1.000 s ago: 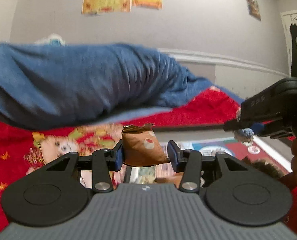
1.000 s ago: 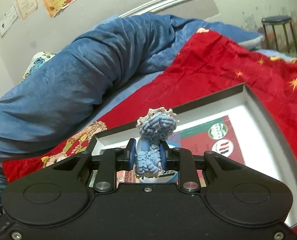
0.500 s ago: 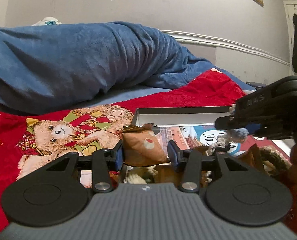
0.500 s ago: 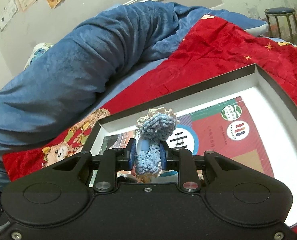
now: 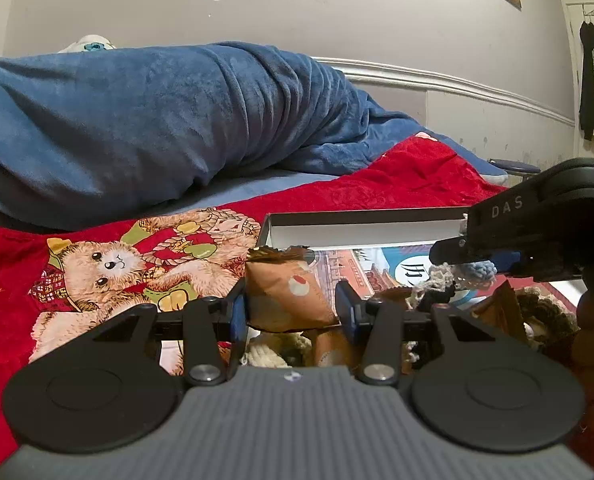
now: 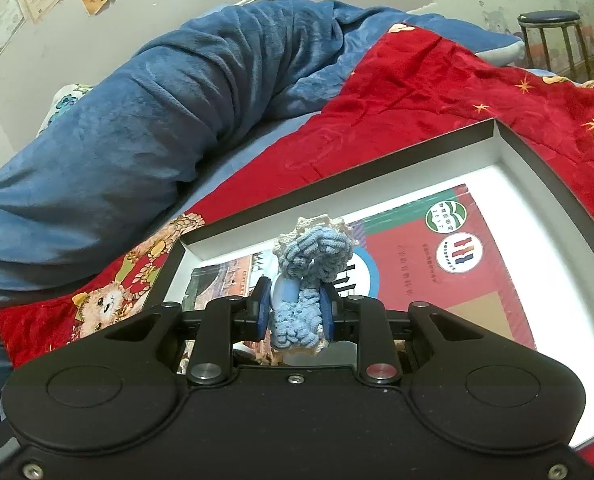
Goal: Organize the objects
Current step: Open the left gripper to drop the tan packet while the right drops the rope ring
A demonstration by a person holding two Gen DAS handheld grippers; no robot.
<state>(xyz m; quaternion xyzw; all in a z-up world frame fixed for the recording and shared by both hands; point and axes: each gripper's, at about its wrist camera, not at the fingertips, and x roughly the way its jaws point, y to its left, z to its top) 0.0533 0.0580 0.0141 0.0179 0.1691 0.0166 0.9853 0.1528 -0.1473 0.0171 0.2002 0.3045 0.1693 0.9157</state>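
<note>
My left gripper (image 5: 291, 308) is shut on a small brown snack packet (image 5: 287, 292) with a red and white dot, held above the near left corner of a shallow white box (image 5: 361, 224). My right gripper (image 6: 293, 309) is shut on a blue and cream crocheted piece (image 6: 313, 256), held over the same box (image 6: 537, 152). In the left wrist view the right gripper (image 5: 477, 266) comes in from the right with the blue crochet (image 5: 479, 270) at its tip. A printed red, green and blue sheet (image 6: 437, 264) lines the box floor.
The box lies on a red blanket (image 6: 437, 84) with a teddy bear print (image 5: 113, 272). A rolled blue blanket (image 5: 157, 120) lies behind it. More brown packets and crocheted pieces (image 5: 537, 312) sit low in the box. A stool (image 6: 549, 32) stands at the far right.
Both views have tilted downward, so the box and its printed sheet show more fully. Both grips are unchanged.
</note>
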